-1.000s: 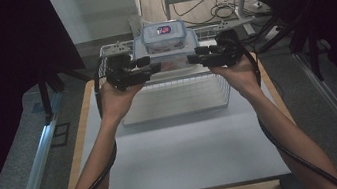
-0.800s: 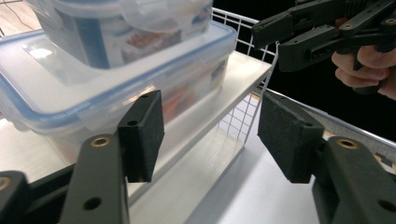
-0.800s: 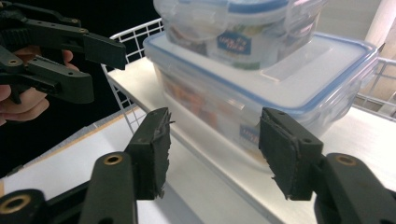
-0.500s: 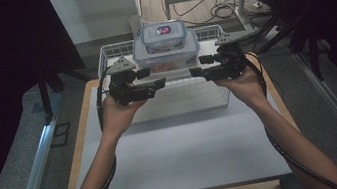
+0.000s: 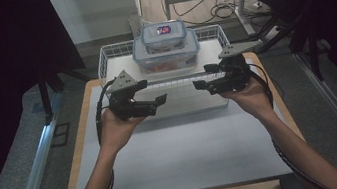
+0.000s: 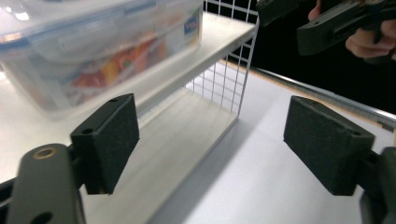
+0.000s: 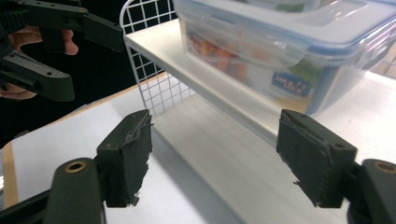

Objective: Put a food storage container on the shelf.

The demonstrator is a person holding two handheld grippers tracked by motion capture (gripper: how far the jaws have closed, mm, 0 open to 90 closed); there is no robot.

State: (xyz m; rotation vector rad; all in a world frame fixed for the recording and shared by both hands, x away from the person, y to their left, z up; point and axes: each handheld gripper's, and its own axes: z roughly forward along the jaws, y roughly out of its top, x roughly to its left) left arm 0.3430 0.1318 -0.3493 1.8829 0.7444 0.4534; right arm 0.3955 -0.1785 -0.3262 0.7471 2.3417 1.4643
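the left gripper (image 5: 157, 102) hangs over the white table (image 5: 186, 157) just in front of the wire rack (image 5: 109, 58), its jaws wide apart with nothing between them; they have just been opening. in the left gripper view the two black pads (image 6: 109, 140) stand well apart, framing the rack's lower shelf and its grid end wall, and no pad touches anything.

the right gripper (image 5: 201, 80) hangs opposite it, near the rack's front right corner, tips pointing toward the left gripper. its jaws are wide too and hold nothing; they have likewise just been opening. in the right gripper view its worn pads (image 7: 128, 156) frame the white shelf edge and the wire end wall, clear of both.

the big box (image 5: 166, 53) sits on the rack's top shelf, lid clipped on, with red and orange contents showing through its clear wall. a small box (image 5: 163, 32) with a blue-rimmed lid rests on top of it, roughly centred. both boxes lie beyond the grippers, apart from them, about midway between the two.

the person's hands (image 5: 116, 130) hold the grippers from below, forearms coming in from the near edge of the table.
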